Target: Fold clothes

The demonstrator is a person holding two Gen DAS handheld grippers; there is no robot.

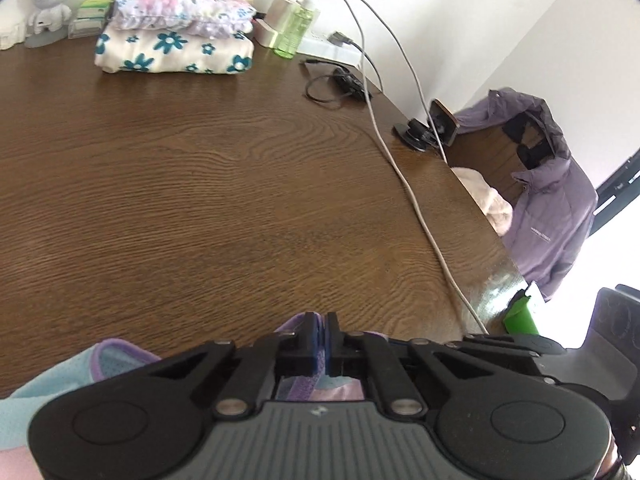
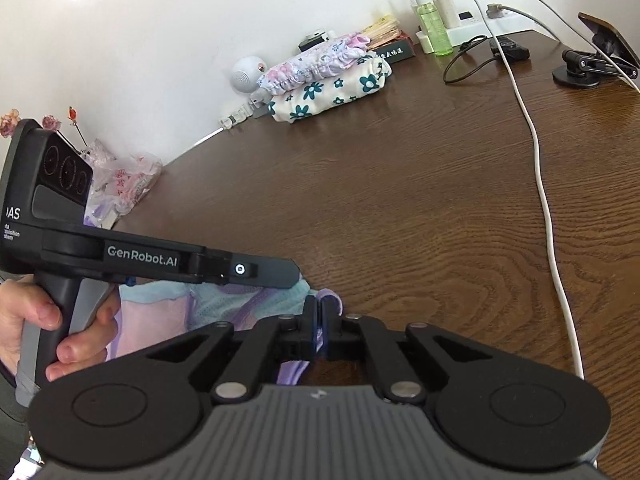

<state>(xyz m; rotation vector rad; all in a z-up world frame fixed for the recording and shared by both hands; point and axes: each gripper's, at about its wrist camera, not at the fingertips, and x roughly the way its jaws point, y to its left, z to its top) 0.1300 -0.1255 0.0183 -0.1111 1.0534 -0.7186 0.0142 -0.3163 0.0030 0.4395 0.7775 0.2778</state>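
A light blue, pink and purple garment [image 1: 60, 384] lies at the near edge of the brown wooden table [image 1: 200, 180]. My left gripper [image 1: 320, 336] is shut, with the garment's purple trim pinched between its pads. In the right wrist view my right gripper [image 2: 320, 320] is shut on another stretch of purple trim of the same garment [image 2: 160, 320]. The left gripper [image 2: 294, 276] shows there from the side, held by a hand [image 2: 52, 320], its tip just left of the right one. A stack of folded floral clothes [image 1: 176, 36] [image 2: 328, 80] rests at the far side.
A white cable [image 1: 416, 200] [image 2: 540, 168] runs across the right part of the table. A green spray bottle [image 1: 294, 28], a power strip and a phone on a stand [image 1: 440, 120] sit at the far right. A purple jacket [image 1: 552, 208] hangs beyond the table edge.
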